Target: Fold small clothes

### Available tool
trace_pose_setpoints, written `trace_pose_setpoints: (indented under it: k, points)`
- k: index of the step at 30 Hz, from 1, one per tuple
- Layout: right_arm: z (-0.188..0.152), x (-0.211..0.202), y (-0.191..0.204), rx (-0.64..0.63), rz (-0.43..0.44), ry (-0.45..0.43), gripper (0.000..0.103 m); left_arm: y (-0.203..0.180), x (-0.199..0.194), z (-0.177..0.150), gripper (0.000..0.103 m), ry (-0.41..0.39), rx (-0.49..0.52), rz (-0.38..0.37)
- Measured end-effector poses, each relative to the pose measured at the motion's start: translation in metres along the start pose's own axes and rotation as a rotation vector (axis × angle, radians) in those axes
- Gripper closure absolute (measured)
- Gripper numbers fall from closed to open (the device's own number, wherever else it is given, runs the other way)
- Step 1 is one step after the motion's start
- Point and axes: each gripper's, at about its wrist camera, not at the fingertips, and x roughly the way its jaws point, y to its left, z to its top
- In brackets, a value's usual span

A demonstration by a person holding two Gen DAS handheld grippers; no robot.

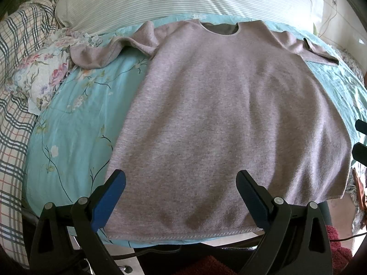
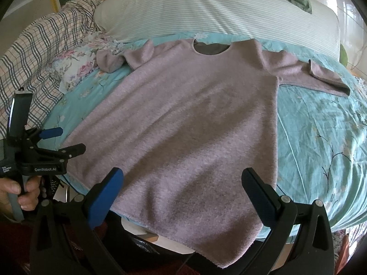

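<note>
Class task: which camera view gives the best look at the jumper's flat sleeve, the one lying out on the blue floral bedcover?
The right wrist view: the flat sleeve lies in full there, cuff included, on the blue floral bedcover. The left wrist view shows the same sleeve squeezed toward the picture's edge, foreshortened.

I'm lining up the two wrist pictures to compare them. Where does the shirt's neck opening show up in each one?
Left wrist view: the neck opening sits at upper centre, slightly right of the middle, at the far end of the shirt.
Right wrist view: the neck opening is again at upper centre, a little lower in the picture.
Shared landmark: the striped pillow lies just beyond the neck opening in both.
</note>
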Motion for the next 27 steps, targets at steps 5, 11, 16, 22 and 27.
trace_pose_setpoints:
  k: [5, 11, 16, 22, 27]
  points:
    - [-0.0010, 0.0010, 0.0006, -0.010, 0.000, -0.030, 0.001, -0.0003, 0.0002, 0.0008, 0.006, 0.008, 0.002, 0.002]
    - [-0.0011, 0.0019, 0.0014, -0.024, -0.012, -0.036, 0.001, -0.0008, 0.0004, 0.0016, 0.006, 0.000, -0.002, -0.002]
    - [-0.0011, 0.0017, 0.0034, -0.012, -0.001, -0.039, 0.001, -0.0011, 0.0018, 0.0032, 0.006, 0.016, 0.002, 0.004]
    - [-0.0017, 0.0031, 0.0045, -0.017, -0.005, -0.048, 0.001, -0.0009, 0.0047, 0.0038, 0.006, 0.056, 0.018, 0.019]
    - [-0.0011, 0.0058, 0.0053, -0.018, -0.017, -0.036, 0.001, 0.0008, 0.0094, 0.0056, 0.006, 0.022, 0.007, -0.006]
